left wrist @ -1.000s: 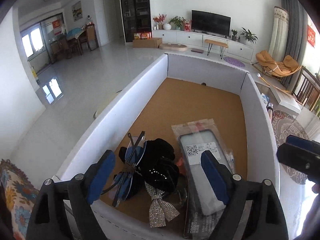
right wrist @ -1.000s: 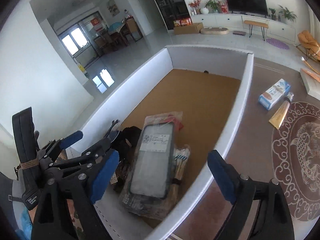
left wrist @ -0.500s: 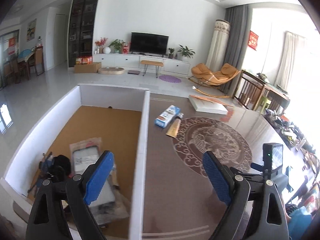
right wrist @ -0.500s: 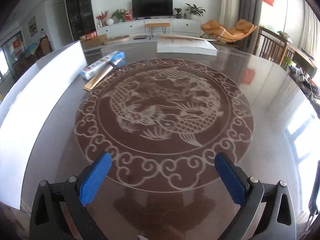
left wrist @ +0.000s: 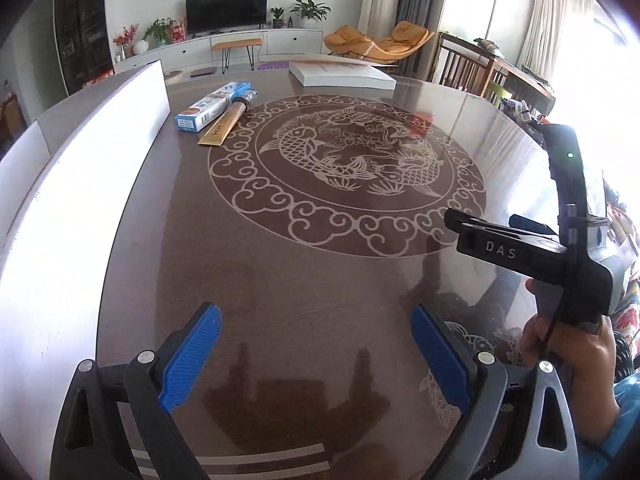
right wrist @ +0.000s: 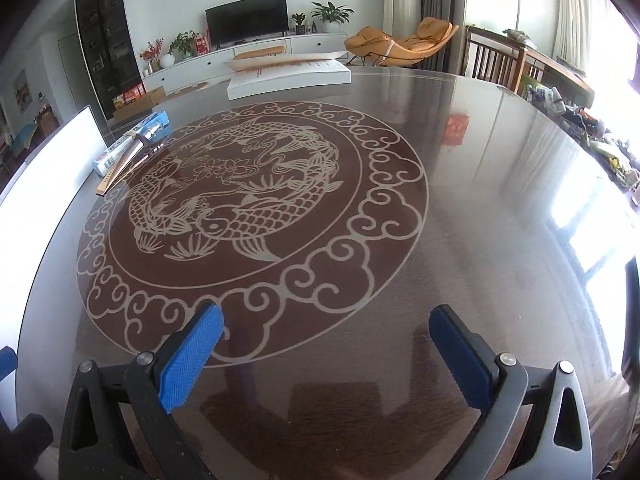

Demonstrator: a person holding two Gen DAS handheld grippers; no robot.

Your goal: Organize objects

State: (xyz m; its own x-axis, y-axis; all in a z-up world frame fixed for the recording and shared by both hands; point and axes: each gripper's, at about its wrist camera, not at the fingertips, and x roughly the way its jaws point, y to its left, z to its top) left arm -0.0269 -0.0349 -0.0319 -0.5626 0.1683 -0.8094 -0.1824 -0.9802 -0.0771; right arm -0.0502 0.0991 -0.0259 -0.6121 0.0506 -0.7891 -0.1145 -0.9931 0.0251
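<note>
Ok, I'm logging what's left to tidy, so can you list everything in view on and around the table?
Table: one, dark brown, glossy, pale fish medallion at its centre.
Carton: one, blue and white, far left of the tabletop, near the box wall.
Tube: one, gold with a dark cap, lying against the carton.
Box wall: one, white, along the table's left edge.
Flat slab: one, white, at the table's far edge.
Television: one, black, on the white cabinet behind.
Lounge chair: one, orange, by the curtains.
Left gripper: blue pads, open, empty.
Right gripper: blue pads, open, empty.
Hand: one, holding the right gripper's handle.
</note>
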